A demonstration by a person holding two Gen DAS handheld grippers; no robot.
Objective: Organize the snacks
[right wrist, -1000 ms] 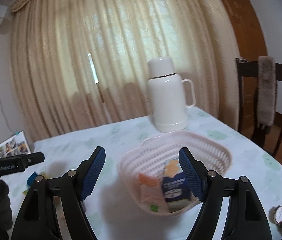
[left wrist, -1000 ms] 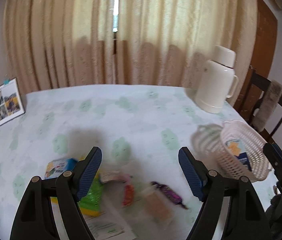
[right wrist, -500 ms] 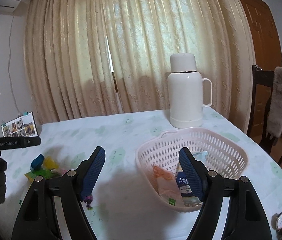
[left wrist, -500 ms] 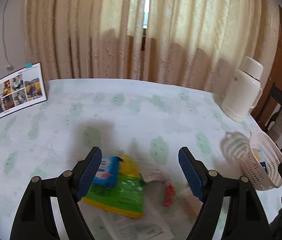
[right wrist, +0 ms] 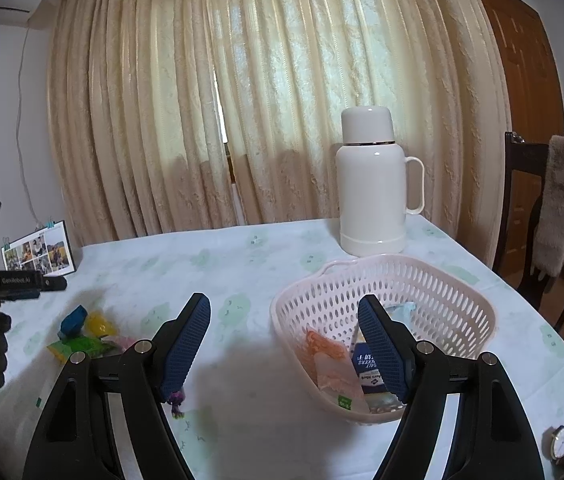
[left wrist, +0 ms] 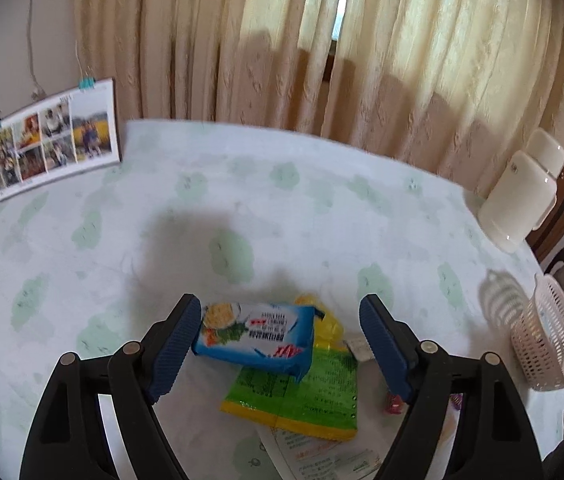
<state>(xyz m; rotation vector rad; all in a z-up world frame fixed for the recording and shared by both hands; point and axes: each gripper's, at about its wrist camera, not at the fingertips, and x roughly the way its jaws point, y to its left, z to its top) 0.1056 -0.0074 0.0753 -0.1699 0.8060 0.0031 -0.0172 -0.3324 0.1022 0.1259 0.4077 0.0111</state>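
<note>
Ahead of our right gripper point(right wrist: 283, 336), whose jaws are spread wide with nothing between them, sits the pink basket point(right wrist: 421, 280), holding an orange packet point(right wrist: 327, 356) and a blue packet point(right wrist: 369, 370) behind the right finger. Our left gripper point(left wrist: 282, 340) is equally agape, framing a blue snack pack point(left wrist: 258, 336) that lies atop a green-and-yellow packet point(left wrist: 301, 396) on the table point(left wrist: 202, 208).

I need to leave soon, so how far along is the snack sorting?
Partly done. A few packets already lie in the pink basket. Both tools are open and hold nothing; the left tool frames the blue packet. Green packet and small candies remain on the table.
</note>
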